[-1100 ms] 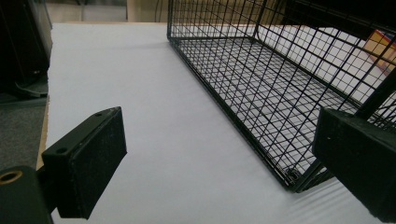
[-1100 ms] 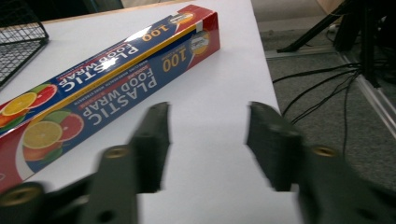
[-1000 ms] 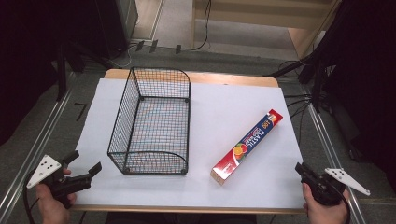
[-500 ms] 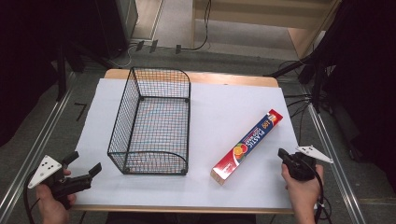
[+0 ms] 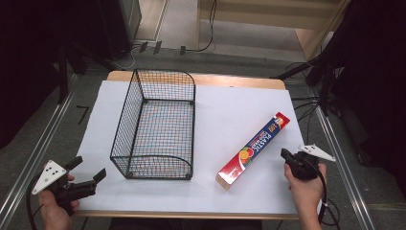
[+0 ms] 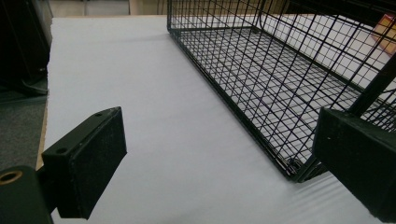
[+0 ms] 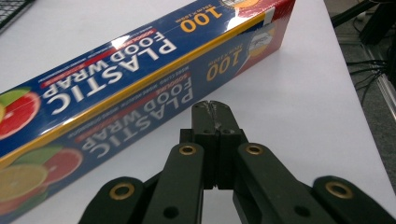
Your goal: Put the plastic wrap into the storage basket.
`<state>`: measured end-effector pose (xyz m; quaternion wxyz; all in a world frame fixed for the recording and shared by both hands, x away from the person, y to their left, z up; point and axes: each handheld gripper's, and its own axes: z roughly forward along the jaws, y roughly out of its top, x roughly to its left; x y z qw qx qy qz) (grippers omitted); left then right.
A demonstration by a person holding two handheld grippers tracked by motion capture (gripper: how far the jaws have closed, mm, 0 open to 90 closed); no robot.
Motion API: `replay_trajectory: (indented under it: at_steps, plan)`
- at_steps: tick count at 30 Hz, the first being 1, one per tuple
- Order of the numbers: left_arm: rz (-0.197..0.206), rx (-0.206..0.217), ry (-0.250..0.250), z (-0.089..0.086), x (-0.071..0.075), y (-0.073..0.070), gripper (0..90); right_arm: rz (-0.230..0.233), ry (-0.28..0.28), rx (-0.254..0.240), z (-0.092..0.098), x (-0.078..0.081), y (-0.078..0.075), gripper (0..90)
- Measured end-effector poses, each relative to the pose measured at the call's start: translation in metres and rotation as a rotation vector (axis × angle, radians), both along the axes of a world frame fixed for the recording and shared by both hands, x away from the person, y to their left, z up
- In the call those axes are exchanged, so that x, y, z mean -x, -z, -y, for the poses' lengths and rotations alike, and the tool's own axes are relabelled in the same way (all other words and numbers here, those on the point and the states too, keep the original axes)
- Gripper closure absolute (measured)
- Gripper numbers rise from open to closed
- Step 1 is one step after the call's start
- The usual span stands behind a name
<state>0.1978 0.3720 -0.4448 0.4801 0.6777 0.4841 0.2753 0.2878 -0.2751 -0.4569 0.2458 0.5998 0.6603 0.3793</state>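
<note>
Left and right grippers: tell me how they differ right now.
The left gripper is open, its pads wide apart; the right gripper is shut, its pads pressed together. The left sits off the table's near left corner, aimed at the basket; the right sits on the paper beside the wrap box, aimed at it. Both hold nothing.

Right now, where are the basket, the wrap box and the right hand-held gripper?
Basket [image 5: 191,88]: high view, far right rim corner.
Wrap box [image 7: 140,58]: right gripper view, top face lettering.
Right hand-held gripper [image 7: 215,109]: right gripper view, closed jaw tips.
</note>
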Motion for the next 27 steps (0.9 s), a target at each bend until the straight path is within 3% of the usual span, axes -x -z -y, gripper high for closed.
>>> replay_trajectory:
  at_steps: [11,14,19,27]
  plan:
    - [-0.003,-0.005,0.0,-0.001,-0.001,0.001,3.5,-0.078,0.016,0.045,-0.007,-0.048,-0.006,90.0]
    - [-0.001,0.0,-0.005,-0.002,0.002,0.0,3.5,-0.125,0.043,0.06,-0.006,-0.066,-0.003,90.0]
    - [0.003,0.008,-0.007,-0.003,0.002,0.0,3.5,-0.173,0.074,0.061,-0.001,-0.084,0.001,90.0]
    - [-0.005,-0.002,0.003,0.001,-0.001,0.001,3.5,-0.198,0.07,0.06,0.001,-0.098,0.01,90.0]
